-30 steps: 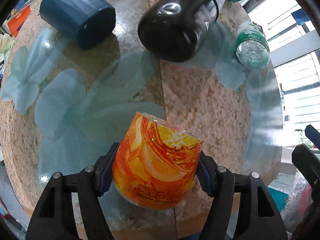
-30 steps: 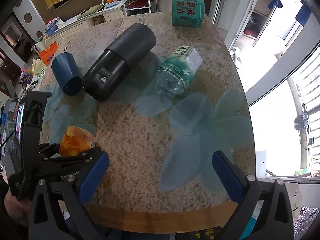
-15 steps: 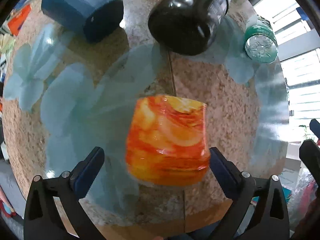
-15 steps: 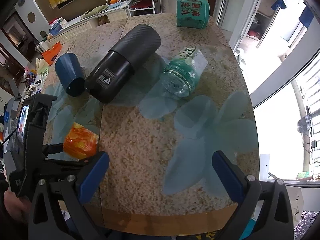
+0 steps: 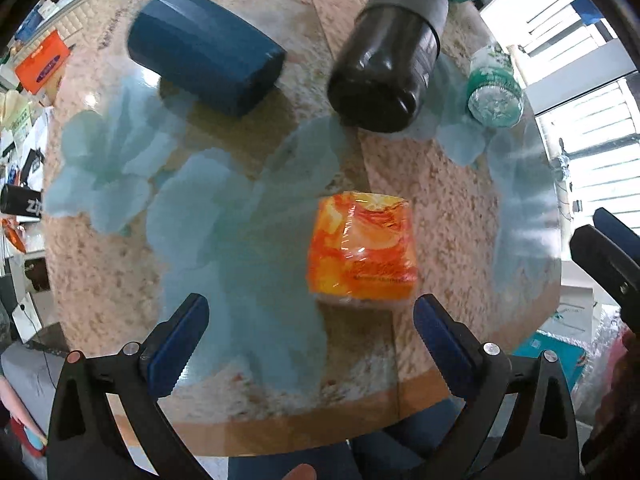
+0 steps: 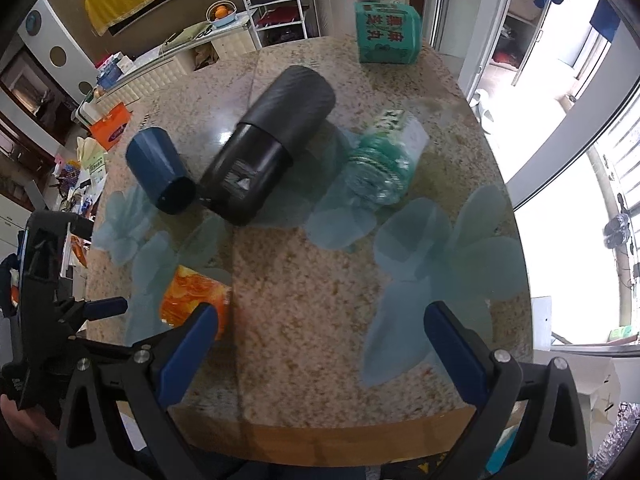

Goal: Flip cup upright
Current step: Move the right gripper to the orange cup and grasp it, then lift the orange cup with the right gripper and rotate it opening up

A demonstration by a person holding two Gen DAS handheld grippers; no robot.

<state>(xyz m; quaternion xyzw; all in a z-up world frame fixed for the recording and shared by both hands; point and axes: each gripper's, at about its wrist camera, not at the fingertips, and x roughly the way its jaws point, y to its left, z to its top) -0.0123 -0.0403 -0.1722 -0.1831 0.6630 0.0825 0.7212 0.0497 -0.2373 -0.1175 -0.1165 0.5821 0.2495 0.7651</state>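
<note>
The orange cup [image 5: 362,250] with an orange-slice print stands on the round stone table [image 5: 440,208], free of any gripper. It also shows in the right wrist view [image 6: 192,298], partly behind my right gripper's left finger. My left gripper [image 5: 310,330] is open and empty, drawn back a little toward the table's near edge from the cup. My right gripper [image 6: 320,340] is open and empty above the table's front edge, to the right of the cup.
A dark blue cup [image 5: 208,52] lies on its side at the far left. A black flask [image 5: 388,60] and a green plastic bottle [image 5: 494,92] lie beside it. A teal box [image 6: 386,34] stands at the far edge.
My left gripper has opened, let go of the orange cup and drawn back. The cup now stands alone on the table. The right gripper has barely moved.
</note>
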